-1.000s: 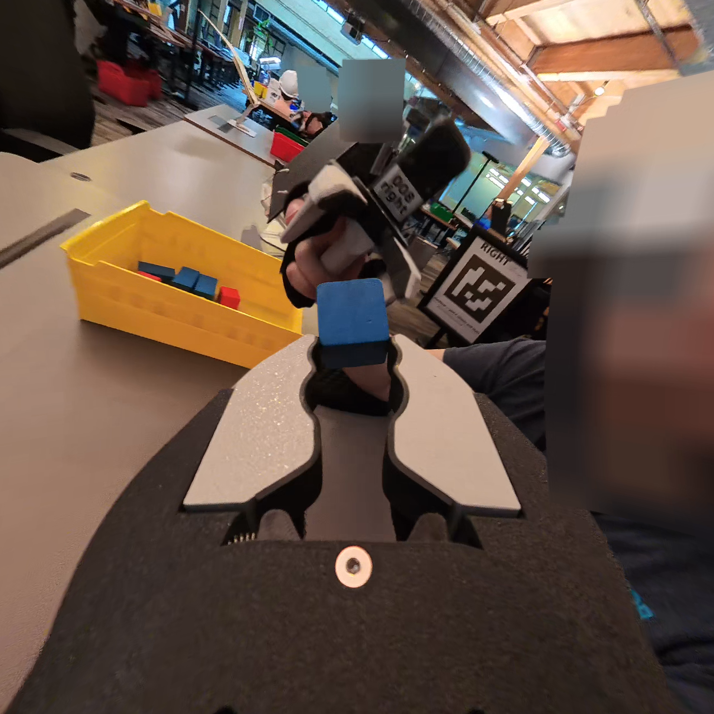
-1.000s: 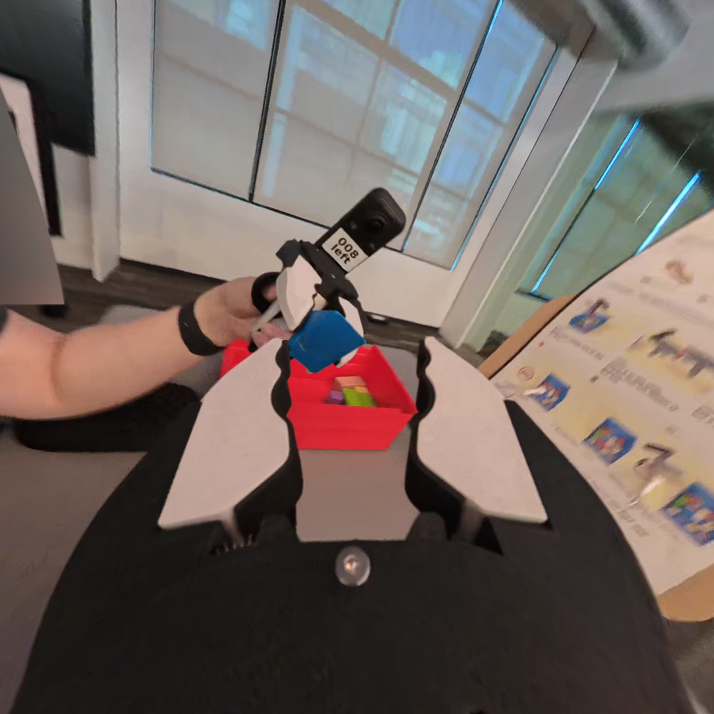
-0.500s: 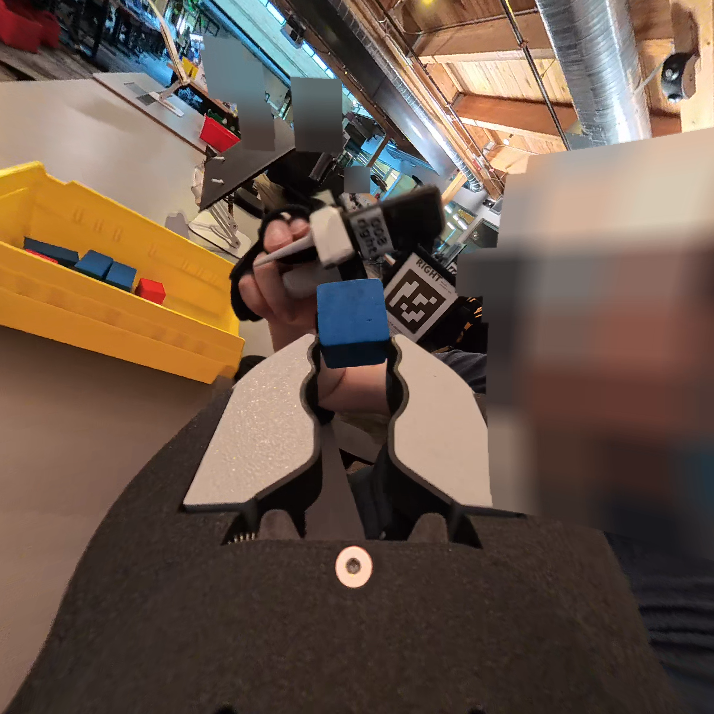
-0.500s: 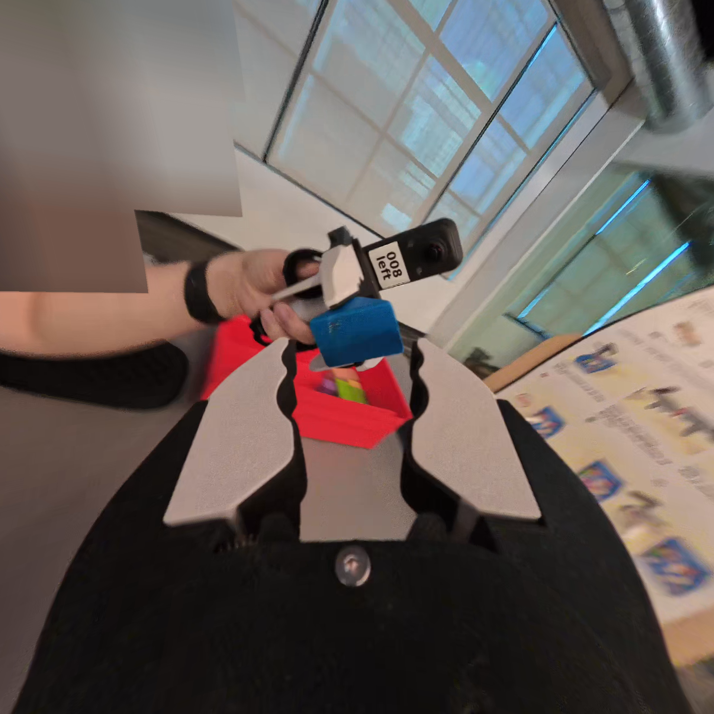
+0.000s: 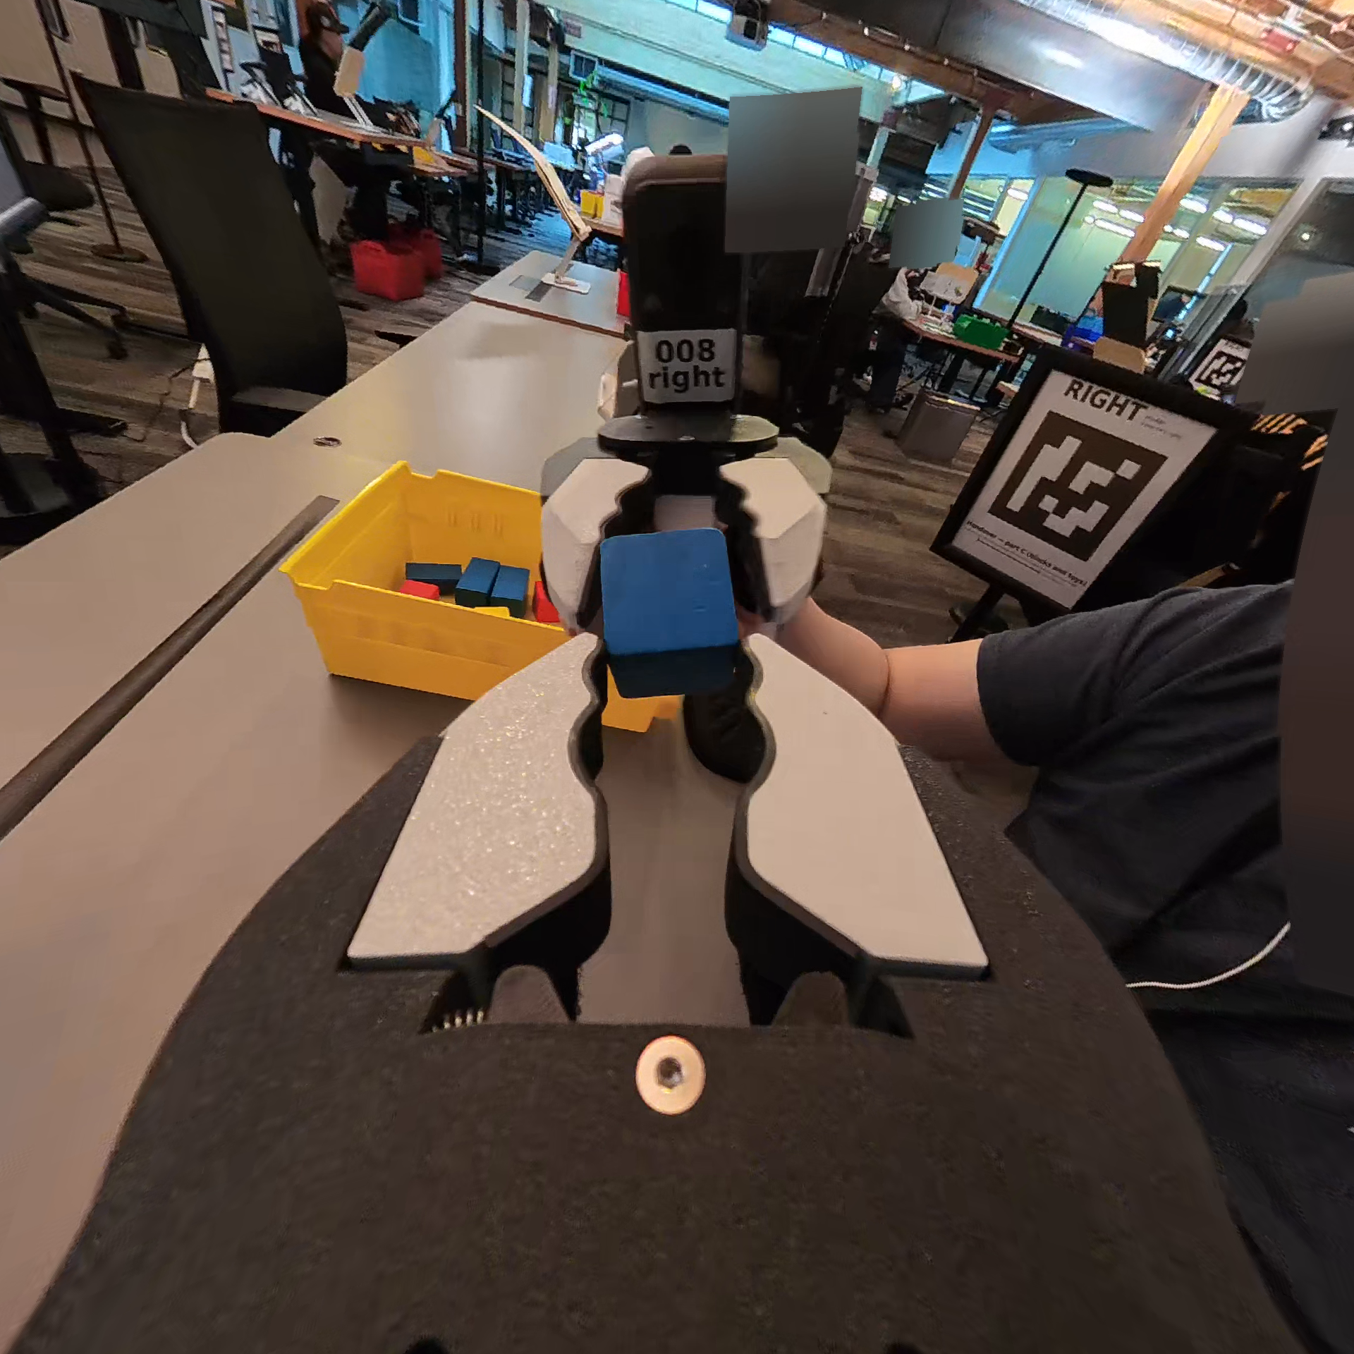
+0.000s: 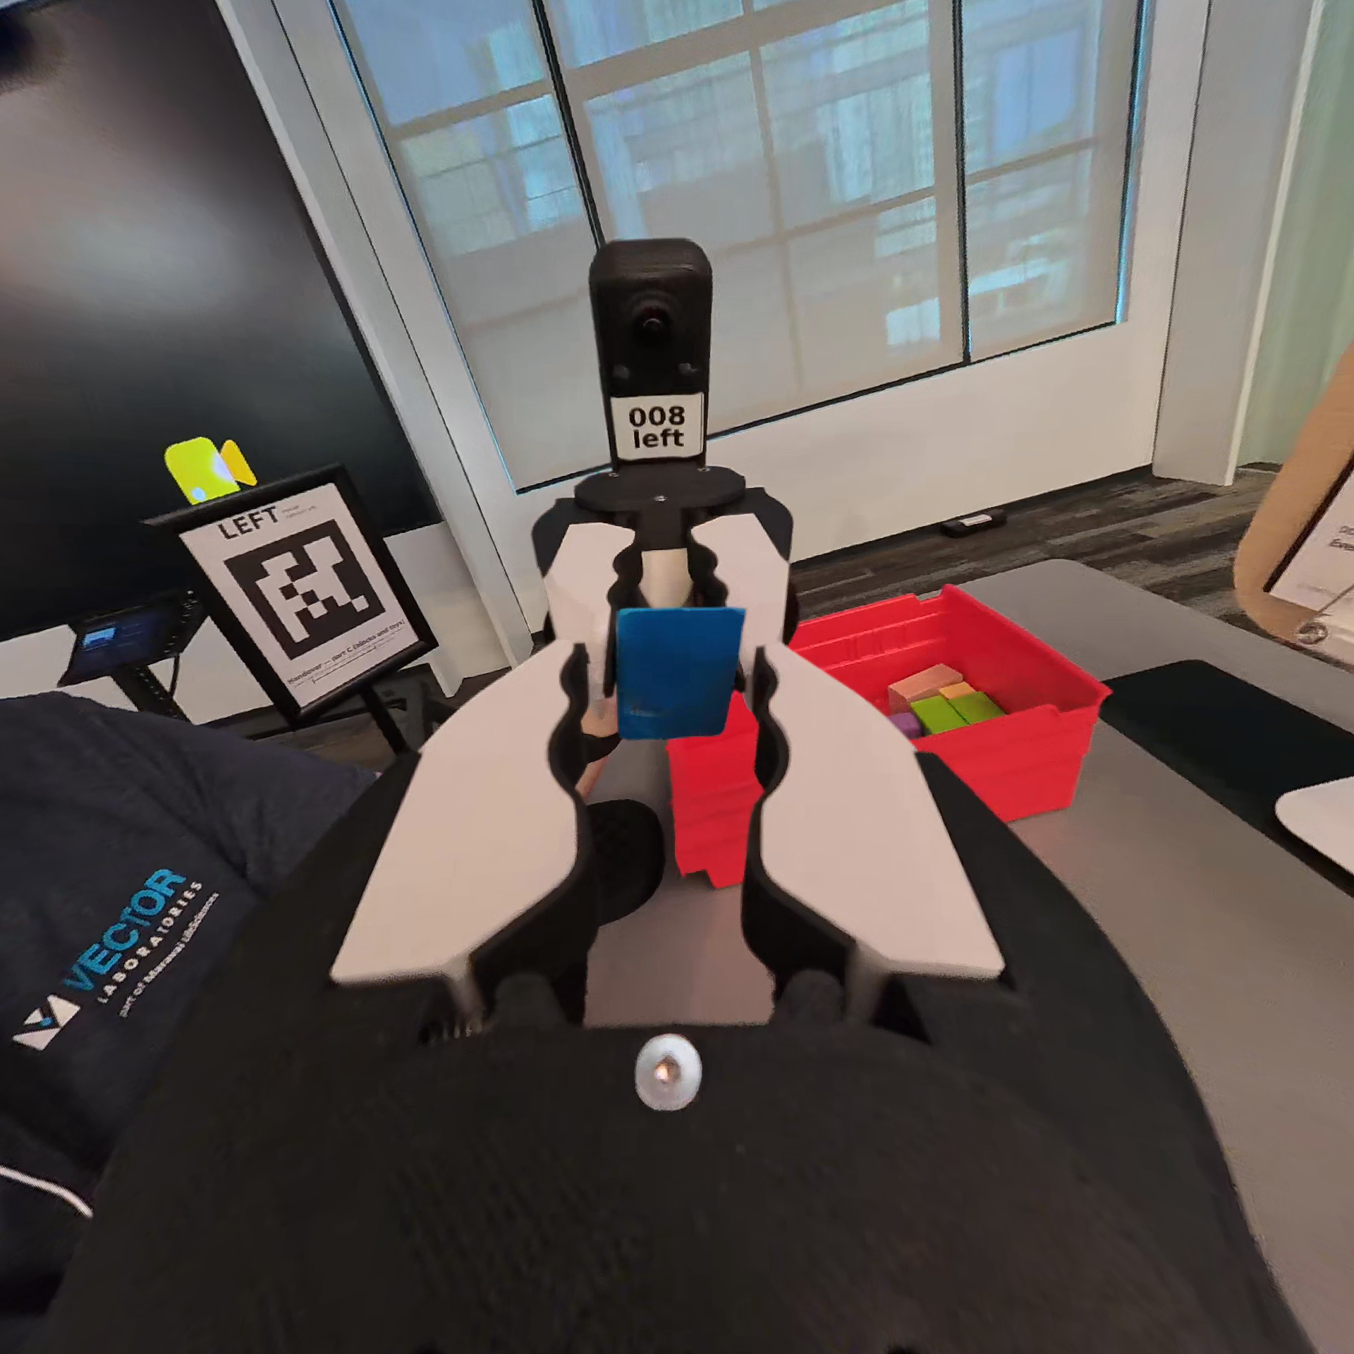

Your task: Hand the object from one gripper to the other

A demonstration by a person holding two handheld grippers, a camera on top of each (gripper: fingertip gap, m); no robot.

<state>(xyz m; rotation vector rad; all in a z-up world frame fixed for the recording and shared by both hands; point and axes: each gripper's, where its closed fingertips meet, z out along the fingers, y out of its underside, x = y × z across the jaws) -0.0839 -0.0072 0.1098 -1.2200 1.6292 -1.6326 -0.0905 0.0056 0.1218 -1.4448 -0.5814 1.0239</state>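
At the centre of both wrist views, you are holding one blue block [image 5: 670, 612] up in the air between your two grippers, which are facing each other head-on. Your left gripper [image 5: 668, 663] is clenching the block by its near end at the fingertips. Your right gripper [image 6: 668, 670] is spread wide, its fingers [image 6: 505, 791] standing either side of the block with a clear gap on each side, touching nothing.

Counting what is lying around: one yellow bin [image 5: 381, 586] is sitting at middle left of the left wrist view, carrying three blue blocks, two red ones and a sliver of yellow. One red bin [image 6: 1026, 740] is sitting at middle right of the right wrist view, showing a tan, an orange, a purple and two green blocks. Two marker signs are standing on easels, one [image 5: 1077, 483] at the right of the left view and one [image 6: 308, 586] at the left of the right view.

Compared with half a second ago, both views are sitting level rather than tilted, the grippers are lining up squarely, and your right gripper's fingers are now flanking the block instead of standing short of it.
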